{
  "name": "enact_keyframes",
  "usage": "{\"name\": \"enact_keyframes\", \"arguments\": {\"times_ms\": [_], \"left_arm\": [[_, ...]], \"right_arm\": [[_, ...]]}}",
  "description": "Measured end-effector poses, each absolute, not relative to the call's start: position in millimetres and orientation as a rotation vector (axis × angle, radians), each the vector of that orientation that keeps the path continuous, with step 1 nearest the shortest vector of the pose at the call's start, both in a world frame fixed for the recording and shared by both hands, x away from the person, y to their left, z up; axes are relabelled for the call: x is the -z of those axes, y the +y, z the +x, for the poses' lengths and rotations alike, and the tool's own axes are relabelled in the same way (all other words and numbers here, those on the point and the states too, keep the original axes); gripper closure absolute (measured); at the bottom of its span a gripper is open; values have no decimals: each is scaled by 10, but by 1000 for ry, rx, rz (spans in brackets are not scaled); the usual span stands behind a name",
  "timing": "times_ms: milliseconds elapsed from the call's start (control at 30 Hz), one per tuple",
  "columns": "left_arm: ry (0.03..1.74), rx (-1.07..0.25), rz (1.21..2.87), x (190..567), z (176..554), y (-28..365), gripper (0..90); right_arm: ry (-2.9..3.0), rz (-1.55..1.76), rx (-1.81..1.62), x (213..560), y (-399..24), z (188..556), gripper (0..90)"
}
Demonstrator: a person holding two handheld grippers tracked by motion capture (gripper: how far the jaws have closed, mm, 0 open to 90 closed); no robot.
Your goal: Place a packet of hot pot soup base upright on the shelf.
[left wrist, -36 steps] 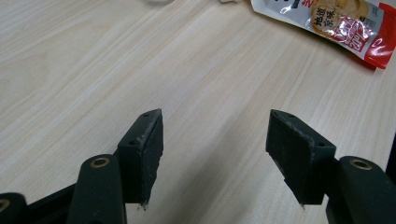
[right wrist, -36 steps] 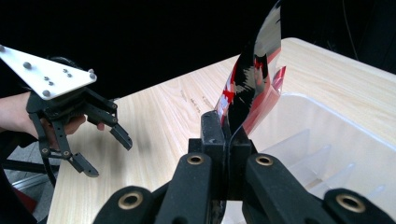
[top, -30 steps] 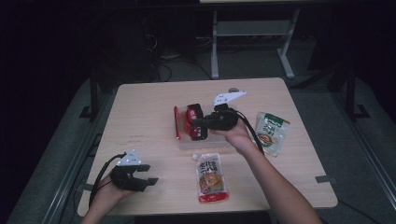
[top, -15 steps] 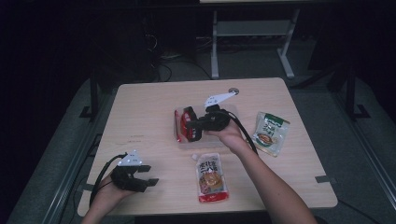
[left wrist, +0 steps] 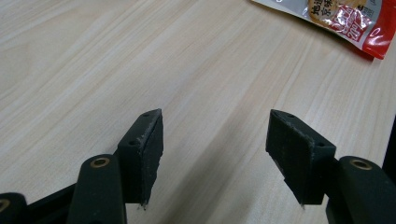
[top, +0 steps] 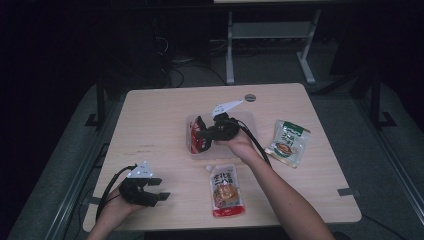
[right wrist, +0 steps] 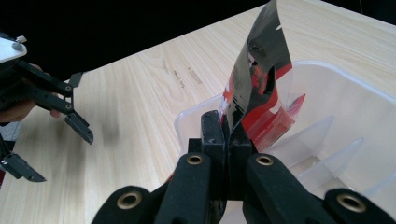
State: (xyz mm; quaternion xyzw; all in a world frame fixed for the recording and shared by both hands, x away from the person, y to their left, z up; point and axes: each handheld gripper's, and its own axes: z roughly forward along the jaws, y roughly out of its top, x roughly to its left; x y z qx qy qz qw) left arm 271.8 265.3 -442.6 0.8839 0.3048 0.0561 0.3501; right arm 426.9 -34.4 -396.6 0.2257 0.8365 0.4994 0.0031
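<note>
Compared w/ the earlier high view, the right gripper [top: 204, 134] had shifted left and lower, carrying a red-and-black pouch [right wrist: 254, 88] from beside the green sachet [top: 288, 143] to a spot over the clear plastic bin [right wrist: 327, 88]; the left gripper [top: 159, 190] had stayed put near the table's [top: 155, 115] front-left corner. Right jaws were clamped together on the pouch's lower edge, so the pouch stood upright, its bottom just inside the bin's near end, ahead of the clear dividers. Left jaws stood apart w/ nothing between them, bare wood below, approx. idle. Step in hand, as judged: lowering the pouch into the bin. Next move would call for sinking it between wall and divider, then opening the jaws only once the pouch rested, lest the limp foil flop over the rim. Count: 1 bin; 3 packets in all, i.e. 1 held, 1 green sachet lying right of the bin, 1 spouted red-bottomed sauce pouch [top: 226, 189] lying at the table's front, well apart from the bin; 2 grippers; 1 small round grommet [top: 250, 97] at the table's far edge.
</note>
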Motion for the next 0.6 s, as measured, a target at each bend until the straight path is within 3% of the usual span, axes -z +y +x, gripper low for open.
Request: {"name": "enact_keyframes", "arguments": {"times_ms": [600], "left_arm": [[791, -135, 2292, 4435, 2716, 2646, 364]], "right_arm": [[2604, 714, -1593, 3915, -394, 4253, 648]]}}
